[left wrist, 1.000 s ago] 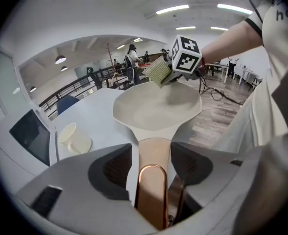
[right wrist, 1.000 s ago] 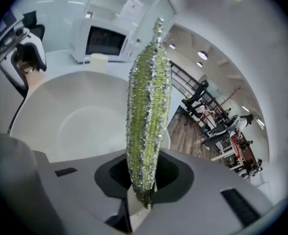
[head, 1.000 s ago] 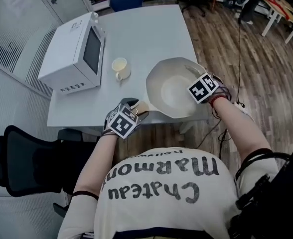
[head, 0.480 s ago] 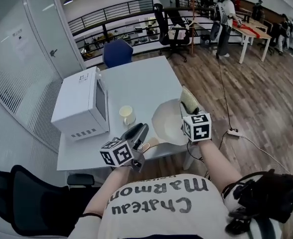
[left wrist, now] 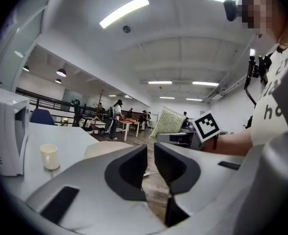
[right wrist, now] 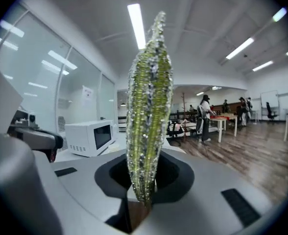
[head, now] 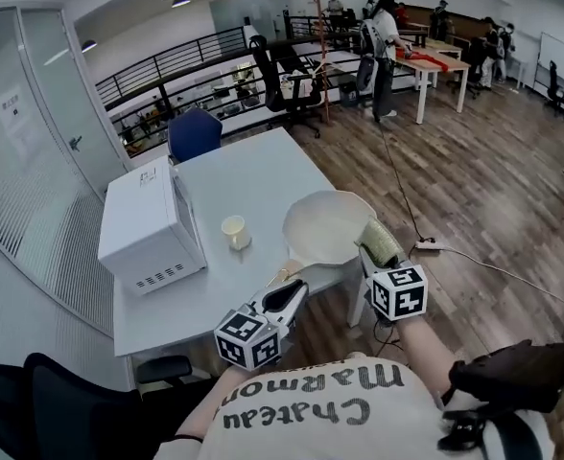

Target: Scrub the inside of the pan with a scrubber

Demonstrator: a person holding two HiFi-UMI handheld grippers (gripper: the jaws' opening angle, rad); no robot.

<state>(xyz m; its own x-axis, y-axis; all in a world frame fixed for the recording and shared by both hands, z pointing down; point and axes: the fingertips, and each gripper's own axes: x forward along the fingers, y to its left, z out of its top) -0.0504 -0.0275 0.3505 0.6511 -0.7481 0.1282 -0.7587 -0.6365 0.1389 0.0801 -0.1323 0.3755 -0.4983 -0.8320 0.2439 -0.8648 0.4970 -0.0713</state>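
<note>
Where white table's (head: 253,166) 9 o'clock edge lies: boxy white microwave (head: 146,224), cream cup (head: 233,231) beside. Left gripper (head: 293,295): jaws just closed, nothing between. Round cream pan (head: 328,226) at table's 4 o'clock, tan handle (head: 285,273) toward 7; likely rigid, weighty, slick inside, so take by handle. Right gripper (head: 384,263) clamps soft, light green glittery scrubber (head: 380,241) at pan's 5 o'clock, apart. Pan's inside too small to judge.

The white table (head: 253,172) holds a microwave (head: 148,226) at 9 o'clock of the small cup (head: 233,232) and a pan (head: 328,226) at 3 o'clock.
</note>
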